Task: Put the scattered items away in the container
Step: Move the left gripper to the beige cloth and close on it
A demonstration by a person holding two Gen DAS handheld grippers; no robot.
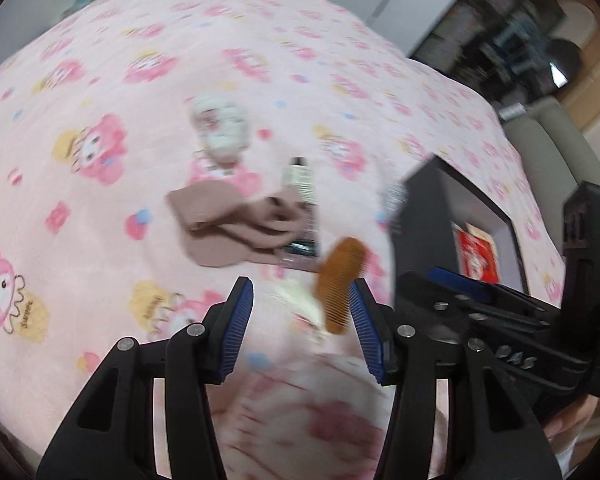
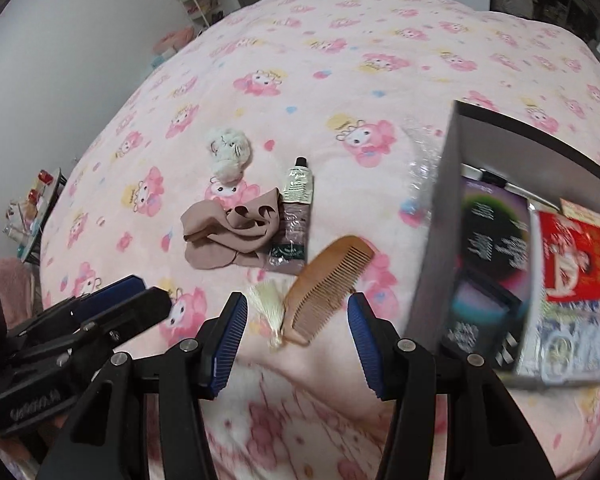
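A wooden comb (image 2: 324, 292) with a cream tassel (image 2: 266, 308) lies on the pink bedspread just ahead of my open right gripper (image 2: 298, 312). Beyond it lie a brown cloth (image 2: 228, 236), a cream tube (image 2: 296, 216) and a white fluffy scrunchie (image 2: 229, 154). The grey box (image 2: 440, 240) stands at the right and holds packets and a red card. My left gripper (image 1: 302, 304) is open and empty above the bed, with the comb (image 1: 340, 284) by its right finger. The brown cloth (image 1: 228, 228), tube (image 1: 300, 184) and box (image 1: 424, 216) show there too, blurred.
The pink patterned bedspread (image 2: 340, 80) fills both views. A clear plastic wrap (image 2: 420, 160) lies left of the box. A small side table with bottles (image 2: 36, 208) stands left of the bed. Shelves (image 1: 500, 40) and a grey chair (image 1: 552, 148) lie beyond the bed.
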